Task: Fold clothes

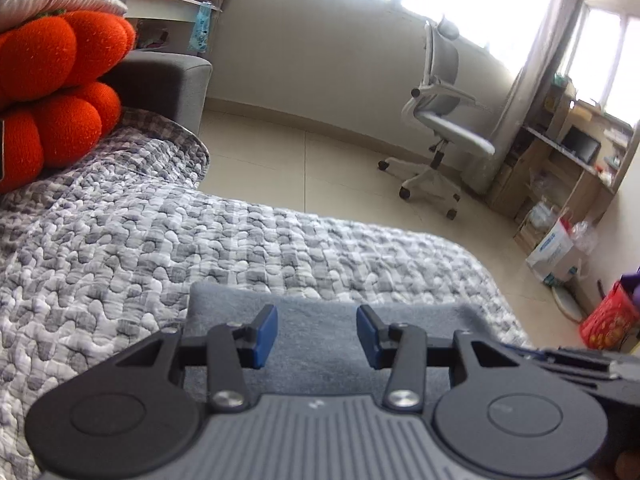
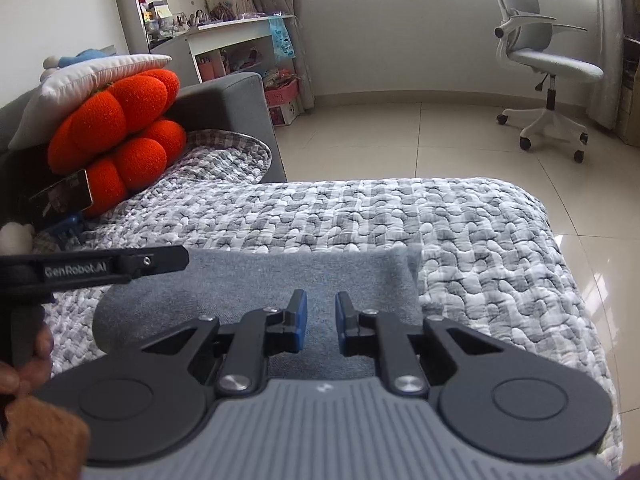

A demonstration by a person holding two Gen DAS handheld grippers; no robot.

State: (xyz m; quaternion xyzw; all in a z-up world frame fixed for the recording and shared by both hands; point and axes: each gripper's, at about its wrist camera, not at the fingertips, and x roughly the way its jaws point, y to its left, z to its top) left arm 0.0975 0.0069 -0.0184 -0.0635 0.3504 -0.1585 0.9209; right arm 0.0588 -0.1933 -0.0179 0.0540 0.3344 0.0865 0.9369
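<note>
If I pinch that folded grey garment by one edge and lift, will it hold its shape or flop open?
The grey garment looks like soft knit lying flat on the quilt, so it will probably droop and unfold from a one-edge pinch. Its fuzzy surface suggests the pads should not slip. The puffy, textured quilt may drag on it if pushed.

A bed [image 2: 500, 240] under a grey-and-white checked quilt [image 1: 120, 240] carries everything. On the quilt lies a folded grey cloth [image 2: 248, 280], flat, near the bed's near edge (its far edge straight, corners squared). Well beyond the cloth, toward the bed's far left end, an orange cushion [image 2: 120, 128] rests on the quilt with a white pillow [image 2: 92, 76] stacked on top. Just in front of the cushion a phone [image 2: 64, 196] leans against it. The bed stands on a pale tiled floor [image 2: 400, 140]
</note>
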